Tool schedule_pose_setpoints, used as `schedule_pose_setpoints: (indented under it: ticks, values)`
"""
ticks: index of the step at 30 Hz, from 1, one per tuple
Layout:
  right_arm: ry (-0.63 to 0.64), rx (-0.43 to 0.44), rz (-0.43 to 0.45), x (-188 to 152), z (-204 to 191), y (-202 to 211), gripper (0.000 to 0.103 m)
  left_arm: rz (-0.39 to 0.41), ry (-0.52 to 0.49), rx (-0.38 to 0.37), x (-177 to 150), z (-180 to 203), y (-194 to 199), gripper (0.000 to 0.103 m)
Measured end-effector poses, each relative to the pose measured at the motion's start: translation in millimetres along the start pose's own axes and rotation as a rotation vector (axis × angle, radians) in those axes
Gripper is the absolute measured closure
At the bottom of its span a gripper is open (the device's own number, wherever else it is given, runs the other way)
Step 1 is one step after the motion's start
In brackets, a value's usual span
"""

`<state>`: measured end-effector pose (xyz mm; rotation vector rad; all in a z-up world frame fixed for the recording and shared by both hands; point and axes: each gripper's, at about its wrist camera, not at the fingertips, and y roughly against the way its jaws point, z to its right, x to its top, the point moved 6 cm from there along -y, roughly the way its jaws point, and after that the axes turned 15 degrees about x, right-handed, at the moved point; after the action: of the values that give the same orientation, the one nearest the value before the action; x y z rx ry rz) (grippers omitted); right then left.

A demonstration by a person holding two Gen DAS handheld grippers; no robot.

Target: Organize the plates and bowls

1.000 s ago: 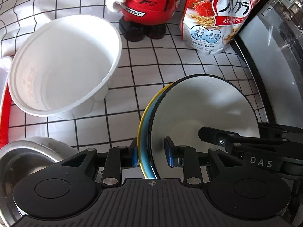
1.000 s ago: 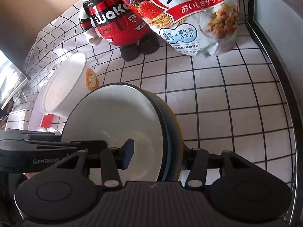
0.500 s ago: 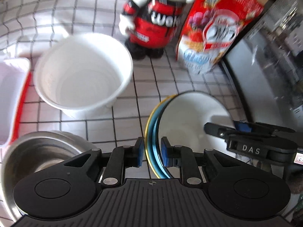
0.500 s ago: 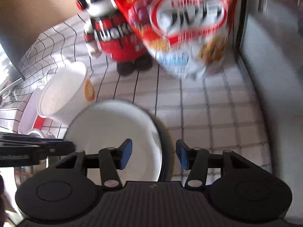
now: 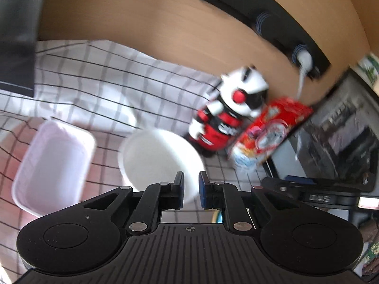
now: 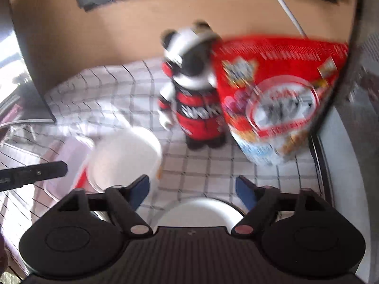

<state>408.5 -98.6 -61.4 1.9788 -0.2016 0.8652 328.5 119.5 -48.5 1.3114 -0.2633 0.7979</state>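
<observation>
Plates [image 6: 201, 210], stacked flat on the checked cloth [image 6: 208, 168], lie just below the right gripper [image 6: 191, 190], whose empty jaws are opening; earlier they stood on edge, pinched between both grippers. The left gripper [image 5: 190, 190], now nearly closed and empty, hangs above the upright white bowl [image 5: 158, 163].

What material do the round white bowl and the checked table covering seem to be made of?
The round white bowl looks like thin matte plastic, perhaps disposable: its wall is uniformly white, without a glaze-like shine, though blur leaves this open. The checked table covering looks like soft white fabric with dark grid lines: it lies in folds and wrinkles near the wooden back wall.
</observation>
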Motion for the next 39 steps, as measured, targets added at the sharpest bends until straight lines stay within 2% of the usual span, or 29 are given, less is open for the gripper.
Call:
schedule_pose_setpoints:
  ticks: [3,6,10,13,16,19,22,24,26,29,33,39]
  values:
    - [0.009,0.006,0.047,12.3,-17.4,1.3,0.015,0.014,0.002,0.069,13.1,-20.0,-3.6,0.09]
    - [-0.015,0.042,0.06,20.2,-23.1,-8.8,0.015,-0.008,0.016,0.078,26.6,-31.3,-16.4,0.089]
    - [-0.05,0.1,-0.068,21.3,-21.5,-46.9,0.017,-0.074,0.003,0.169,37.2,-35.6,-48.8,0.085]
    - [-0.088,0.058,-0.118,19.0,-13.2,-78.2,0.024,-0.121,-0.027,0.234,32.8,-35.4,-74.0,0.085]
    - [-0.137,0.041,-0.161,13.2,-3.5,-108.9,0.028,-0.171,-0.032,0.257,25.7,-37.5,-96.2,0.085]
    - [-0.176,0.036,-0.197,5.8,3.0,-133.2,0.036,-0.228,-0.029,0.267,19.6,-36.8,-116.6,0.085]
    - [-0.18,0.047,-0.241,-1.3,2.1,-149.5,0.058,-0.257,-0.034,0.271,15.6,-32.9,-129.7,0.084]
    - [-0.172,0.078,-0.276,-6.4,-3.2,-156.2,0.077,-0.277,-0.032,0.27,12.2,-29.8,-135.7,0.084]
    - [-0.163,0.091,-0.285,-9.8,-9.0,-153.8,0.081,-0.291,-0.029,0.265,9.3,-26.5,-136.3,0.08]
    - [-0.114,0.081,-0.241,-5.7,-14.9,-135.2,0.081,-0.276,-0.022,0.246,10.7,-20.5,-117.9,0.081]
    - [-0.068,0.11,-0.17,7.1,-18.4,-94.8,0.081,-0.223,-0.058,0.224,22.4,-4.2,-81.7,0.081]
    - [-0.055,0.09,-0.068,12.2,-11.9,-25.5,0.081,-0.162,-0.146,0.183,29.4,44.9,-38.3,0.081]
